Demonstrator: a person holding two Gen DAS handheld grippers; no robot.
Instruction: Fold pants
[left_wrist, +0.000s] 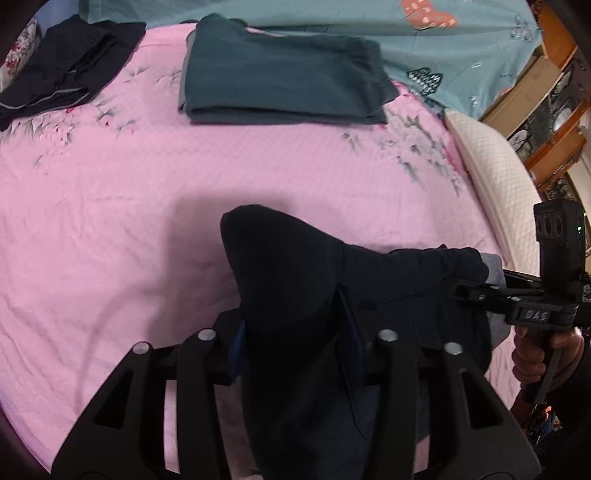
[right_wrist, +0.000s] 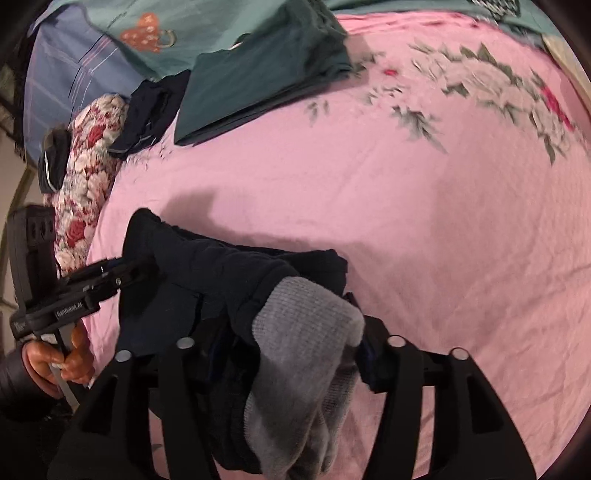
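A pair of dark navy pants (left_wrist: 295, 280) with a grey ribbed band (right_wrist: 306, 332) hangs between my two grippers above the pink bedsheet (left_wrist: 147, 192). My left gripper (left_wrist: 295, 347) is shut on a bunched end of the navy pants. My right gripper (right_wrist: 306, 354) is shut on the grey-banded end of the same pants (right_wrist: 229, 273). The right gripper also shows in the left wrist view (left_wrist: 476, 291) at the right, and the left gripper shows in the right wrist view (right_wrist: 110, 273) at the left. The fingertips are hidden by cloth.
Folded teal pants (left_wrist: 280, 74) lie at the far middle of the bed. A folded dark garment (left_wrist: 70, 66) lies at the far left. A teal quilt (left_wrist: 406, 33) lies behind them. A white pillow (left_wrist: 495, 166) is at the right, a floral pillow (right_wrist: 92, 162) at the left.
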